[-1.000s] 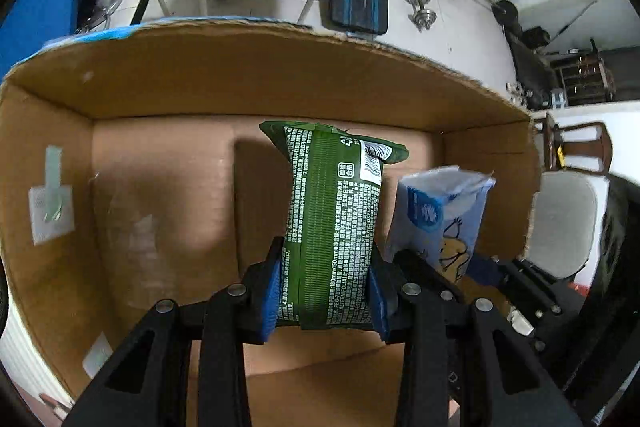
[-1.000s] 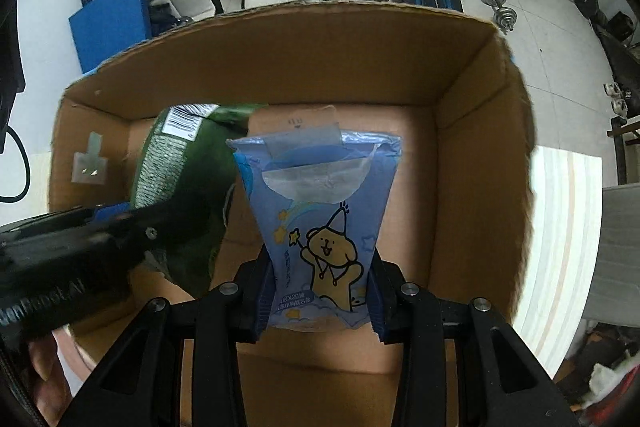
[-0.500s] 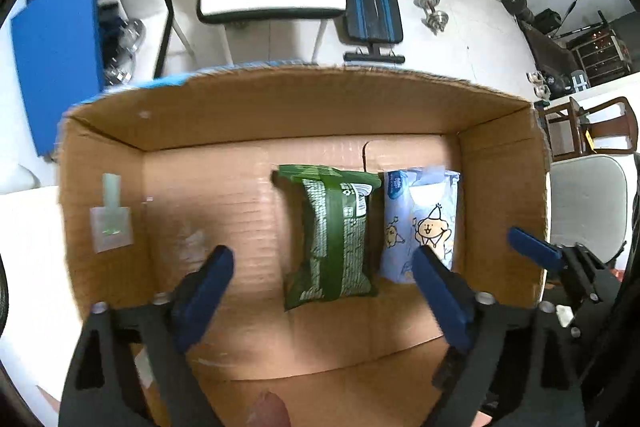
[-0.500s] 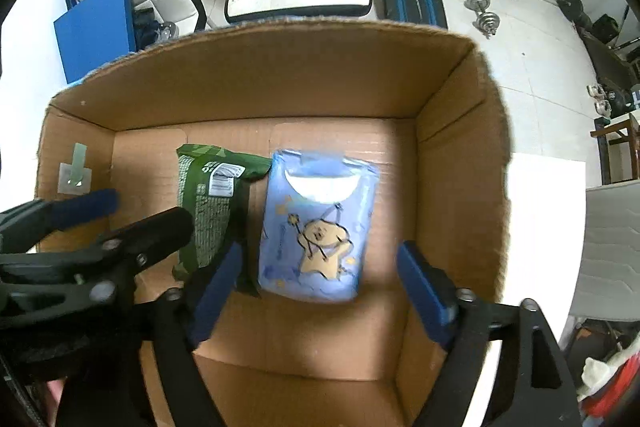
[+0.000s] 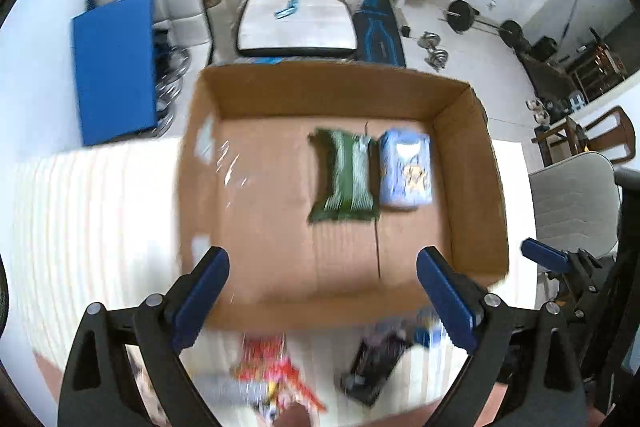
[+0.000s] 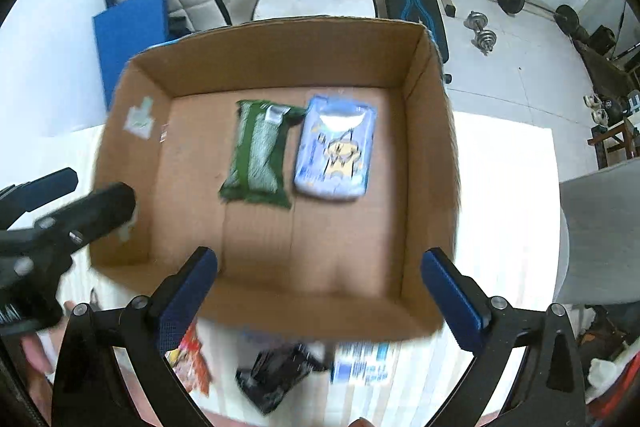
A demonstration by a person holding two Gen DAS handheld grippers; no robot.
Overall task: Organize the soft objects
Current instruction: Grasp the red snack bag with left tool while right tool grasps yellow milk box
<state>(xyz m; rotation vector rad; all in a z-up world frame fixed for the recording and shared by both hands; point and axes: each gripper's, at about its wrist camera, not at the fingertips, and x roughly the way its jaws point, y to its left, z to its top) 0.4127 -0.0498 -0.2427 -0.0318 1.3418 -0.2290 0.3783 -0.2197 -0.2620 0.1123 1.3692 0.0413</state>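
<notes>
Both tools spread, holding nothing: left tool point(image 5: 322, 289), right tool point(image 6: 320, 285). Green plastic snack pack point(image 6: 258, 157) and blue cartoon-bear tissue pack point(image 6: 334, 151) lie side by side inside brown cardboard box point(image 6: 280, 47). Likely between picks; next, grab a blurry packet in front of box on white counter point(image 6: 500, 187).

Motion blur smears the green packet's point(image 5: 344, 179) print; packets below the cardboard box point(image 6: 280, 315) (near edge) stay unreadable.
</notes>
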